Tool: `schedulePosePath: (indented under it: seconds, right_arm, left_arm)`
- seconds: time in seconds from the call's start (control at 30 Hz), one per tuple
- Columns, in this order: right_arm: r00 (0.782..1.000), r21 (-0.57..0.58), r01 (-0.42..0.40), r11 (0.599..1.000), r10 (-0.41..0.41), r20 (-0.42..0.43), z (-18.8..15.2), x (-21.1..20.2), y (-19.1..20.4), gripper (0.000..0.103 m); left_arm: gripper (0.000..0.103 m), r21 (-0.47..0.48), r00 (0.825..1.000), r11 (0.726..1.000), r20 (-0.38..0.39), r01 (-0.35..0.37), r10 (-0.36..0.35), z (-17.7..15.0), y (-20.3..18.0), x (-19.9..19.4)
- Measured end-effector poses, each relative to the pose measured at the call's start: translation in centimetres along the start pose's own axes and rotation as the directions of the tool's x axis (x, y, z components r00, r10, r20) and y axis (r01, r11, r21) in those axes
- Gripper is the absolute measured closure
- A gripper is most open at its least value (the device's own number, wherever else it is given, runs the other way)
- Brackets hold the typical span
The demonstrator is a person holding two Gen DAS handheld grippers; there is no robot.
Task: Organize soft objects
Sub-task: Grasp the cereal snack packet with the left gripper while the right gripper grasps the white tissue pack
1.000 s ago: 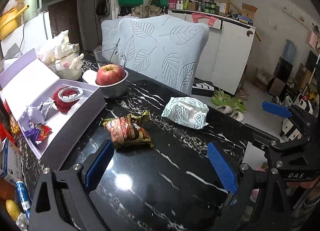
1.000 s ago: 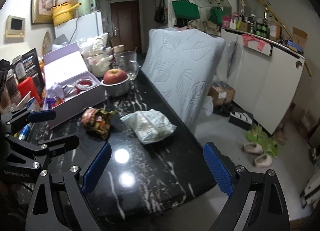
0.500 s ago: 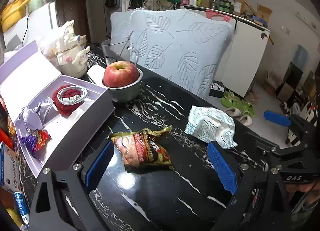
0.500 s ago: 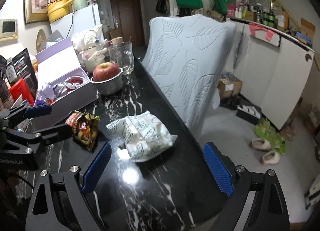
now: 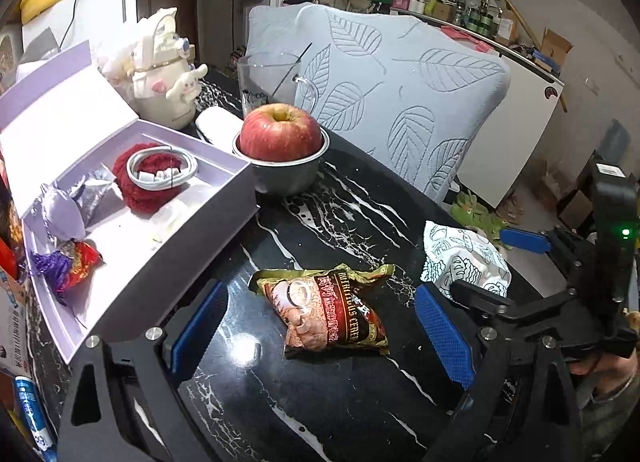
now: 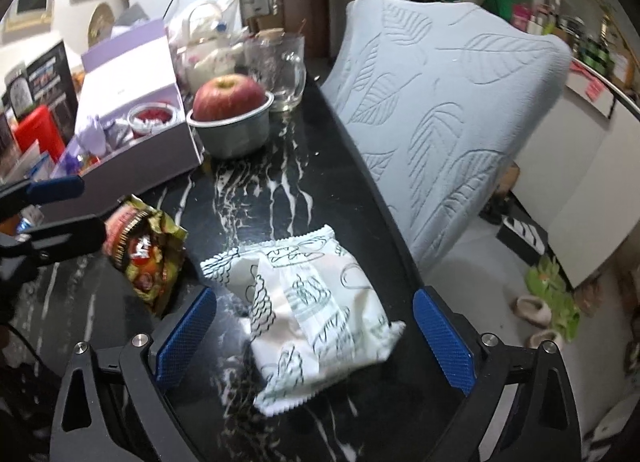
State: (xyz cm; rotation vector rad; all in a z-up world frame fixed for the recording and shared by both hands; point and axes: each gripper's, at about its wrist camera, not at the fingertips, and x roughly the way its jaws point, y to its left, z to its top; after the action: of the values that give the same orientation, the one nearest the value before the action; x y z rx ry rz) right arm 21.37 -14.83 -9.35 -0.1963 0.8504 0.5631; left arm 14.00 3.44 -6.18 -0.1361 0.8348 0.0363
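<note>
Soft packets are seen lying on the black marbled worktop (image 5: 320,414): a brown cereal packet (image 5: 326,312) is framed by the left gripper (image 5: 320,336), whose jaws are spread wide with nothing grasped. A white patterned packet (image 6: 308,312) lies between the blue pads of the right gripper (image 6: 316,342), whose jaws are opening and are not pressed on it. Farther back, an apple (image 5: 280,132) is seated in a metal bowl (image 5: 286,177), just beside an open lilac box (image 5: 132,246). A glass mug (image 6: 280,69) is placed behind them.
</note>
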Motion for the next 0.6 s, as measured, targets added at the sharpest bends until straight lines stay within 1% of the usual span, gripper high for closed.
schedulePosePath:
  seconds: [0.13,0.33,0.47,0.6]
  right_arm:
    - [1.000,-0.027,0.002,1.000,-0.002,-0.029,0.2,1.2,0.2,0.003]
    - [0.998,-0.008,-0.010,1.000,0.009,-0.063,-0.4,1.9,-0.1,0.003]
    - [0.998,-0.001,-0.008,1.000,0.008,-0.061,-0.8,1.7,-0.4,0.018]
    - [0.998,0.057,-0.034,0.998,0.037,-0.047,-1.0,1.2,-1.4,0.027]
  left_arm:
    - [0.007,-0.001,1.000,1.000,-0.019,0.006,-0.006,-0.1,0.1,0.8]
    - [0.007,-0.007,0.998,1.000,-0.058,0.022,-0.023,-0.4,0.1,2.4]
    - [0.007,-0.025,0.995,0.999,-0.089,0.048,-0.050,-0.5,0.3,3.8]
    - [0.007,-0.035,0.991,0.999,-0.130,0.035,-0.039,-0.8,0.6,5.3]
